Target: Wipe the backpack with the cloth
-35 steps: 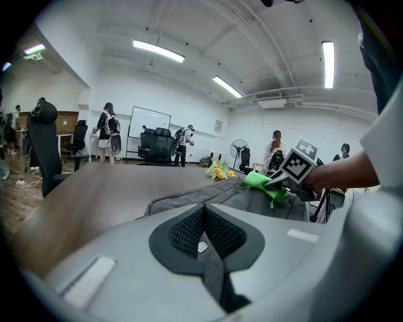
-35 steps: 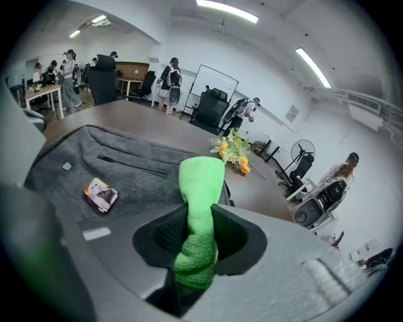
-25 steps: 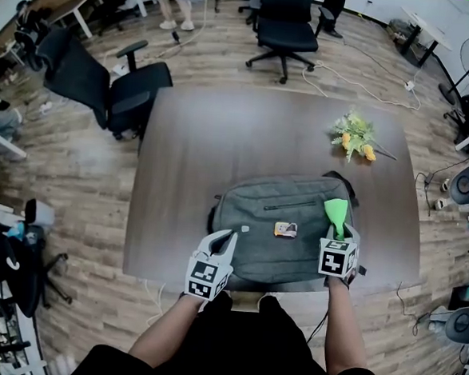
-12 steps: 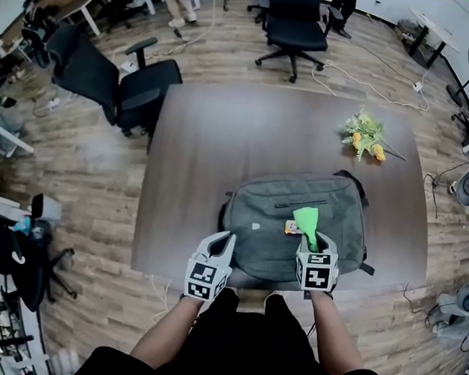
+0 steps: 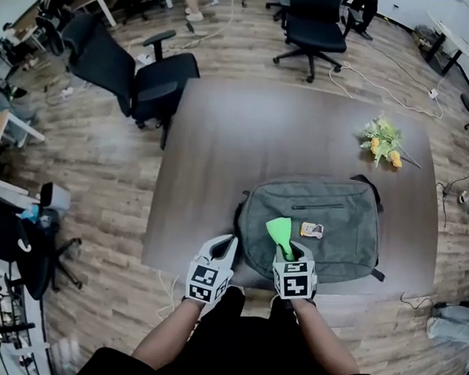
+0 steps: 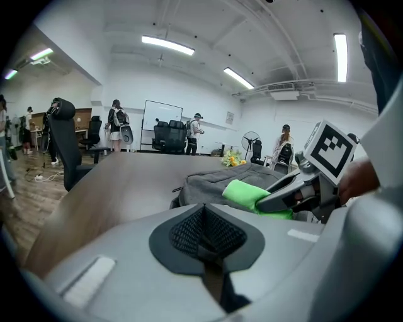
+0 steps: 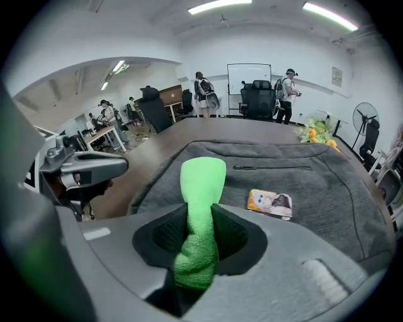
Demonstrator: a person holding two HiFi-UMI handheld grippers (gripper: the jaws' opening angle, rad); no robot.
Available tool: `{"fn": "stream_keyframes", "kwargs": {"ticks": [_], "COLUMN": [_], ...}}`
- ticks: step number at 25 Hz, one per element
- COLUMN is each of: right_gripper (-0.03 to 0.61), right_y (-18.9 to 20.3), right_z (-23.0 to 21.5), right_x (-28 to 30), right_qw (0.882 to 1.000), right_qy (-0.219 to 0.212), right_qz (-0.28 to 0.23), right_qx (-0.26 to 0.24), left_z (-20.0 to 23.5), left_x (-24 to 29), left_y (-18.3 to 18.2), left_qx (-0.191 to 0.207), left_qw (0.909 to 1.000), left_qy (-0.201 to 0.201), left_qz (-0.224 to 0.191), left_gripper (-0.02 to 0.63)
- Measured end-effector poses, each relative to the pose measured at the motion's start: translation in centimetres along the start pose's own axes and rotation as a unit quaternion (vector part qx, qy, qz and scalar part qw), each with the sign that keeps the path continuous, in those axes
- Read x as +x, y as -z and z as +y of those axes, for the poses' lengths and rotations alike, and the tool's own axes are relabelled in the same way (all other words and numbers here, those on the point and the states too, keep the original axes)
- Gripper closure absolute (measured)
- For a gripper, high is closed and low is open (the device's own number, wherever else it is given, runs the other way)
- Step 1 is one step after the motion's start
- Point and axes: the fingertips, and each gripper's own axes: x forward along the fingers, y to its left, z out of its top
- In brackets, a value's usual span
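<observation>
Right gripper [image 5: 284,255] clamps cloth [image 5: 278,230], its tip on the bag [image 5: 340,226] ahead; left gripper [image 5: 223,246] pinched together, empty. Wiping seems midway.

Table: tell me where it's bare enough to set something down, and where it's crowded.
Bare: the wide far half of the table, from the backpack to the far edge, left of the flowers; also the strip between backpack and left edge. Crowded: the near edge, with the backpack, the right claw gripping the green cloth, and the shut left claw.
</observation>
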Motion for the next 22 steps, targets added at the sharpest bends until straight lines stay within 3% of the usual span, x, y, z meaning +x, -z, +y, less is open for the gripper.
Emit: {"fn": "stream_keyframes", "kwargs": {"ticks": [9,17,22], "right_gripper": [0.474,0.471,0.471], "right_y": [0.1,1.0,1.5], "right_z": [5.9,4.9,2.4], "right_x": [1.9,2.7,1.7], "right_qw": [0.998,0.998,0.998], "right_qy": [-0.055,-0.035,0.000], "right_qz": [0.018,0.045,0.058], "right_qx": [-0.005,-0.016,-0.028], "left_z": [1.1,1.3,0.3], "left_x": [-1.2,-1.3,-0.4], "left_y": [0.8,0.9,0.4], "left_qx": [0.000,0.007,0.019], "left_qw": [1.0000,0.9999,0.9994], "left_qy": [-0.004,0.008,0.026], "left_qz": [0.009,0.012,0.011], "left_gripper": [0.595,0.595,0.595]}}
